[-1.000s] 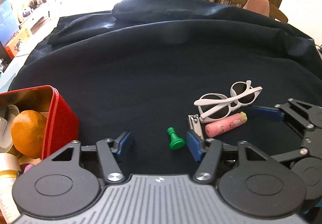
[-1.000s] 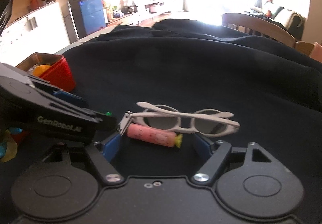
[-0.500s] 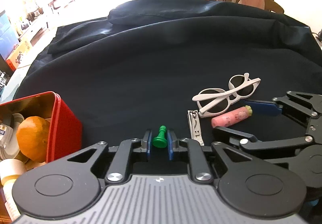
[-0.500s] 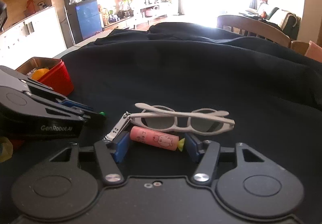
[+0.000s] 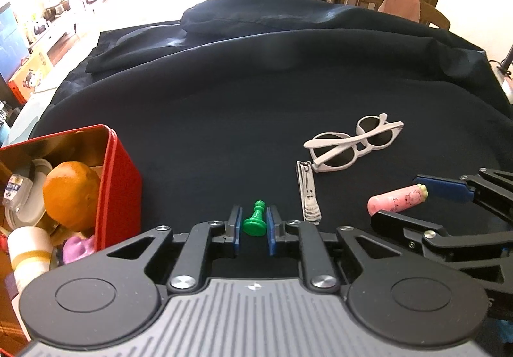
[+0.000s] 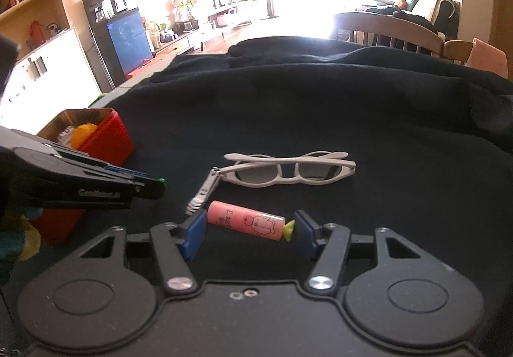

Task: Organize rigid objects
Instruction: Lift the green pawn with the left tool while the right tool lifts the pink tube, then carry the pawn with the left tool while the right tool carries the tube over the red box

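Observation:
A small green pawn [image 5: 255, 224] stands on the black cloth, and my left gripper [image 5: 254, 216] is shut on it, blue pads against its sides. The same gripper [image 6: 150, 187] shows at the left of the right wrist view, with the pawn's tip [image 6: 162, 179] just peeking out. My right gripper [image 6: 249, 223] is shut lengthwise on a pink tube with a cartoon print and a yellow tip [image 6: 245, 222]. In the left wrist view that tube [image 5: 396, 198] hangs between the right gripper's fingers [image 5: 442, 187], apart from the other items.
White sunglasses [image 5: 352, 145] and a steel nail clipper [image 5: 308, 193] lie on the cloth between the two grippers. At the left stands a red tin [image 5: 120, 171] with an orange [image 5: 70, 193] and several small items inside. Wooden chairs stand behind the table.
The left jaws closed around the green pawn. The right jaws closed on the pink tube's ends and carried it up and away from the nail clipper and sunglasses.

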{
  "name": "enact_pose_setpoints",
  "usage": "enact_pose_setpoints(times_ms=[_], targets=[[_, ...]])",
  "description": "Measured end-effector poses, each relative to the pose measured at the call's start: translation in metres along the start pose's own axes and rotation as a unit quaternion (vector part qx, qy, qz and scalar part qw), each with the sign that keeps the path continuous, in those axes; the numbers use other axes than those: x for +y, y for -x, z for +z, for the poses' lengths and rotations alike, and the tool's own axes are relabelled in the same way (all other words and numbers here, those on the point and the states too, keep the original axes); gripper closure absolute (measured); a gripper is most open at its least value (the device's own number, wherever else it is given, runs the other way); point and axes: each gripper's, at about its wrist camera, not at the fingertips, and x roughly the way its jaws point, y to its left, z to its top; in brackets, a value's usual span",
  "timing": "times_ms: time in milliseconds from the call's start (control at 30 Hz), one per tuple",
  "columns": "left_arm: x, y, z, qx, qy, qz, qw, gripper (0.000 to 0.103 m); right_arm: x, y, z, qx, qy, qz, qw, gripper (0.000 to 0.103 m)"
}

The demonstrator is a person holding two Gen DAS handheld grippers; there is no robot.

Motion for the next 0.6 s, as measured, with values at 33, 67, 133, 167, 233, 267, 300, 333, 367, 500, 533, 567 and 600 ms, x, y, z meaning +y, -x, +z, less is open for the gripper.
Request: enact_pose_setpoints(times_ms=[33,67,133,167,233,267,300,333,367,500,533,567,600], targets=[[0.0,0.003,-0.001,-0.001,0.0,-0.002,1.0,0.088,0.002,0.004,0.0,-0.001,-0.002,0.0,1.0,0.045],[0.001,0.007,-0.002,-0.003,0.0,-0.003,1.0,0.088,0.005,0.007,0.001,-0.002,-0.003,0.0,1.0,0.045],[0.001,0.014,-0.003,-0.004,0.001,-0.008,1.0,0.088,0.01,0.014,0.003,-0.006,-0.004,0.0,1.0,0.045],[0.002,0.017,-0.004,-0.005,0.002,-0.011,0.9999,0.088,0.012,0.019,0.003,-0.009,-0.005,0.002,1.0,0.045],[0.004,0.026,-0.007,-0.008,0.002,-0.015,0.9999,0.088,0.016,0.027,0.005,-0.012,-0.005,0.004,1.0,0.045],[0.004,0.029,-0.008,-0.009,0.002,-0.016,0.9998,0.088,0.019,0.031,0.005,-0.014,-0.005,0.005,1.0,0.045],[0.005,0.034,-0.009,-0.011,0.002,-0.017,0.9998,0.088,0.022,0.035,0.006,-0.015,-0.005,0.005,1.0,0.045],[0.007,0.038,-0.01,-0.012,0.004,-0.019,0.9997,0.088,0.026,0.037,0.006,-0.015,-0.005,0.005,1.0,0.045],[0.008,0.042,-0.011,-0.013,0.005,-0.021,0.9997,0.088,0.03,0.041,0.006,-0.016,-0.005,0.005,1.0,0.045],[0.016,0.06,-0.018,-0.02,0.006,-0.025,0.9995,0.088,0.044,0.053,0.008,-0.023,-0.006,0.008,1.0,0.045],[0.019,0.064,-0.019,-0.022,0.006,-0.026,0.9994,0.088,0.048,0.055,0.009,-0.025,-0.004,0.009,1.0,0.045],[0.021,0.068,-0.02,-0.024,0.007,-0.026,0.9993,0.088,0.052,0.059,0.008,-0.027,-0.003,0.01,1.0,0.045],[0.024,0.072,-0.022,-0.026,0.008,-0.026,0.9993,0.088,0.057,0.061,0.008,-0.029,-0.002,0.01,1.0,0.045]])
